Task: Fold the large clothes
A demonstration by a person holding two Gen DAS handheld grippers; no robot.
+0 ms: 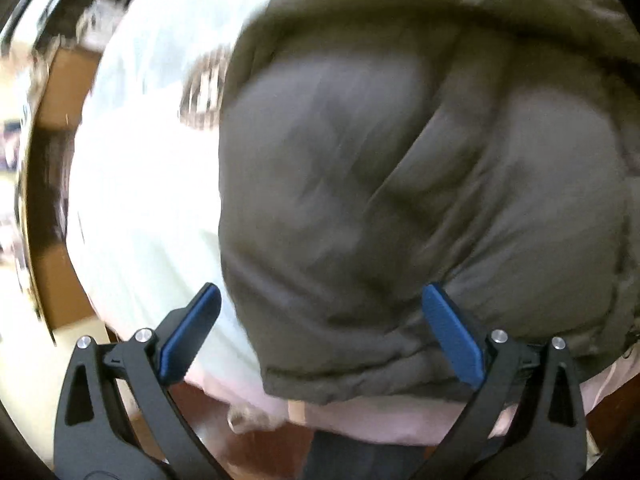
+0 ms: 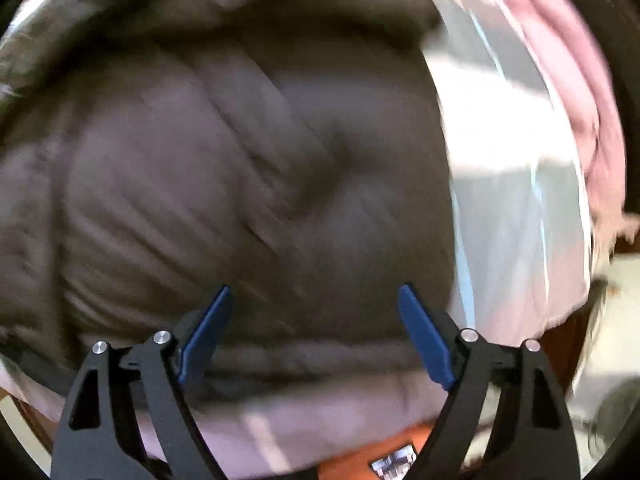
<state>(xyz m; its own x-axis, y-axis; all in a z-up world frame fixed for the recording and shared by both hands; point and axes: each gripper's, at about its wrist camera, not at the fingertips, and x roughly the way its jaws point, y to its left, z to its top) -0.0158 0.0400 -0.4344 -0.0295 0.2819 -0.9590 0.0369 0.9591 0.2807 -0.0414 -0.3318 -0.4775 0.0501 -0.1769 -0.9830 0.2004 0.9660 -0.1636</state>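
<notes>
Padded olive-brown jacket (image 1: 400, 168) fills most of your left wrist view, lying puffed and creased on a pale sheet (image 1: 152, 184) that shows to its left. Your left gripper (image 1: 320, 312) points steeply down over the jacket's near hem with its jaws spread wide; the blue pads (image 1: 452, 336) stand apart on either side of the fabric and nothing is pinched between them. A pink cloth (image 1: 360, 420) lies just under the hem, at the bottom of the view. The picture is blurred, so finer seams cannot be made out.

From your right wrist view, the same jacket (image 2: 224, 184) covers the left and centre, with the pale sheet (image 2: 508, 184) to its right and the pink cloth (image 2: 568, 80) beyond that. Your right gripper (image 2: 316, 308) hangs above the jacket's near edge, jaws wide and holding nothing.
</notes>
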